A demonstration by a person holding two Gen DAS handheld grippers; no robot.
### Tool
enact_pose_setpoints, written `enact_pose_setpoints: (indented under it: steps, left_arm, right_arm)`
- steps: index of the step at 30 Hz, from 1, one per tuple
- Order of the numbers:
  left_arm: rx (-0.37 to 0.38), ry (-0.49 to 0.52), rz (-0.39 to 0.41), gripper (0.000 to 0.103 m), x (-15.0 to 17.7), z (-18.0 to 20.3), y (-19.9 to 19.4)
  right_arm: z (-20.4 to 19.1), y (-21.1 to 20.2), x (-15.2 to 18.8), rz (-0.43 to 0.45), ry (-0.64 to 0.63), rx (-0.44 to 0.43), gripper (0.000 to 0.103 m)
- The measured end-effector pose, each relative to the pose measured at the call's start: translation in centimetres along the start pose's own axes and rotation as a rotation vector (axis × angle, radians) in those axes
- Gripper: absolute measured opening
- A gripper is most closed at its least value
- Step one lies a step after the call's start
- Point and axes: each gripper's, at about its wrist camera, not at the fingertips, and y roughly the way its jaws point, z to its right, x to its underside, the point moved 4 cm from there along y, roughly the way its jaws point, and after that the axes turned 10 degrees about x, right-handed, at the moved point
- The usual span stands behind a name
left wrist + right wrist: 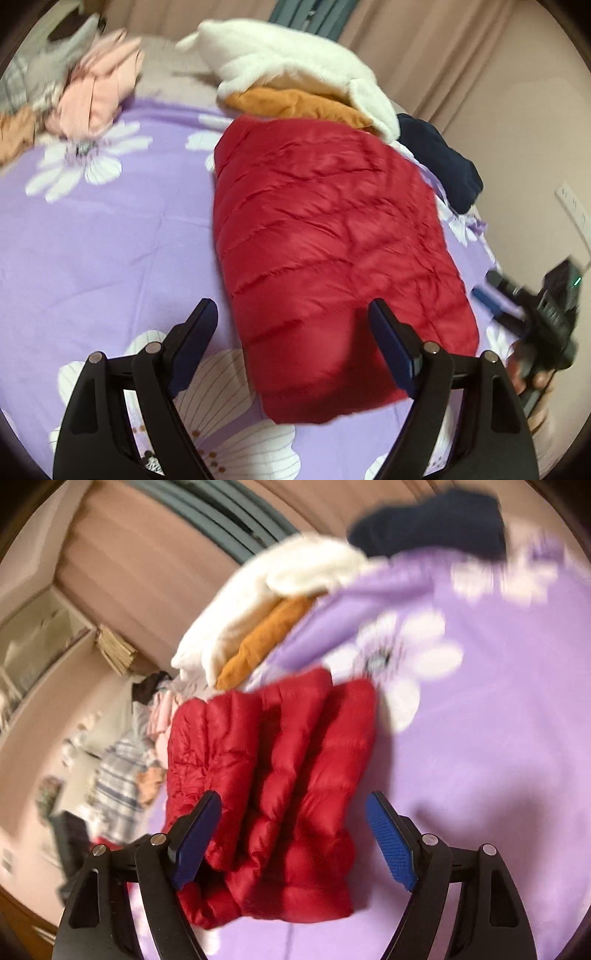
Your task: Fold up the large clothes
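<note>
- Two handheld grippers are seen over a bed dressed in a lilac floral sheet (110, 236), where a red quilted down jacket (332, 236) lies folded into a thick oblong.
- At far left of the left wrist view, an unsorted heap of pink and grey clothes (92, 85) is piled at the head of the sheet.
- The left gripper (291, 332) is held with its jaws spread apart and nothing between the pads; the jacket's near end is seen just ahead, partly behind the right-hand finger.
- The jacket's long axis is shown running away from this gripper towards a stack of white fleece (295, 70) and mustard fabric (295, 103).
- A navy garment (439, 158) is seen further right, near the bed's edge.
- The right gripper (295, 823) is likewise held apart and empty, the jacket's bulk lying just ahead between its fingers.
- Both tools are judged about equally near; any next lift would be taken from this near short end.
</note>
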Motion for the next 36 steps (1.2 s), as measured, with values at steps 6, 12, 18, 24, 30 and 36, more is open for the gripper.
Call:
enact_pose_setpoints:
  steps: [6, 12, 18, 24, 30, 36]
  left_arm:
    - [0.008, 0.068, -0.032, 0.057, 1.5, 2.6, 1.4]
    - [-0.031, 0.099, -0.065, 0.057, 2.4, 2.5, 3.2]
    - [-0.059, 0.133, -0.079, 0.057, 2.8, 2.6, 3.9]
    - [-0.065, 0.137, -0.079, 0.057, 2.8, 2.6, 4.2]
    - [-0.067, 0.139, -0.080, 0.057, 2.7, 2.7, 4.3]
    - [-0.066, 0.138, -0.081, 0.057, 2.7, 2.7, 4.4]
  right_arm:
    - [-5.8, -0.8, 0.6, 0.043, -0.232, -0.025, 0.065]
    - [-6.8, 3.6, 3.4, -0.076, -0.357, 0.067, 0.051]
    - [-5.3, 5.7, 4.7, -0.129, -0.334, 0.085, 0.051]
    - [-5.4, 5.6, 4.5, -0.133, -0.343, 0.090, 0.051]
    - [-5.3, 5.8, 4.8, -0.134, -0.336, 0.087, 0.051]
    - [-5.3, 5.9, 4.8, -0.135, -0.334, 0.086, 0.051]
